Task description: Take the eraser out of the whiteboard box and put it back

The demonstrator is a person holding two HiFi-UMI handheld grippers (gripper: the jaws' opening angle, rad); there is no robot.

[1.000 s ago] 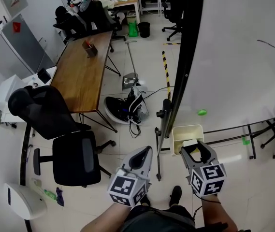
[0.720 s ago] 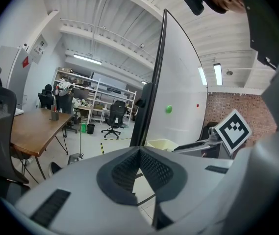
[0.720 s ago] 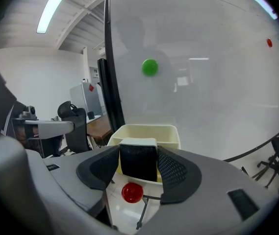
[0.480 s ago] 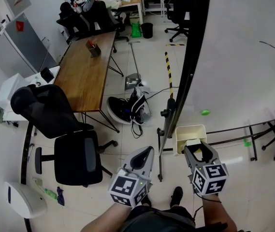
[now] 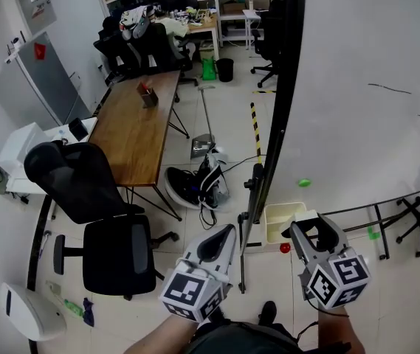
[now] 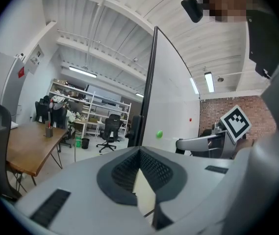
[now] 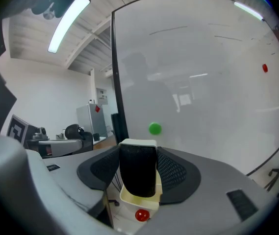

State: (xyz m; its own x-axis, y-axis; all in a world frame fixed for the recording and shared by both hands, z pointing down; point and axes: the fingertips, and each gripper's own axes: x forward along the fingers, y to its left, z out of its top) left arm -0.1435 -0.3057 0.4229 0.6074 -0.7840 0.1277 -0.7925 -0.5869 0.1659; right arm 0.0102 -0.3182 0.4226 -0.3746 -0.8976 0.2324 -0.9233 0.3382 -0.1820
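The eraser (image 7: pixel 138 173), black felt with a cream back, sits upright between the jaws of my right gripper (image 7: pixel 138 153), which is shut on it. In the head view that gripper (image 5: pixel 309 231) holds the eraser (image 5: pixel 305 218) just above and in front of the cream whiteboard box (image 5: pixel 277 220), which hangs at the lower left edge of the whiteboard (image 5: pixel 357 124). The box (image 7: pixel 132 199) shows below the eraser, with a red magnet (image 7: pixel 141 215) under it. My left gripper (image 5: pixel 221 240) is shut and empty, left of the board's stand. Its jaws (image 6: pixel 140 153) meet at the tip.
A green magnet (image 5: pixel 304 183) sticks to the board above the box. The board's black frame post (image 5: pixel 280 109) stands between the grippers. A wooden table (image 5: pixel 139 120), black office chairs (image 5: pixel 99 212) and a pile of gear (image 5: pixel 195 183) on the floor lie to the left.
Both grippers have risen. The right one has lifted the eraser up out of the box, and the red magnet below the box has come into sight.
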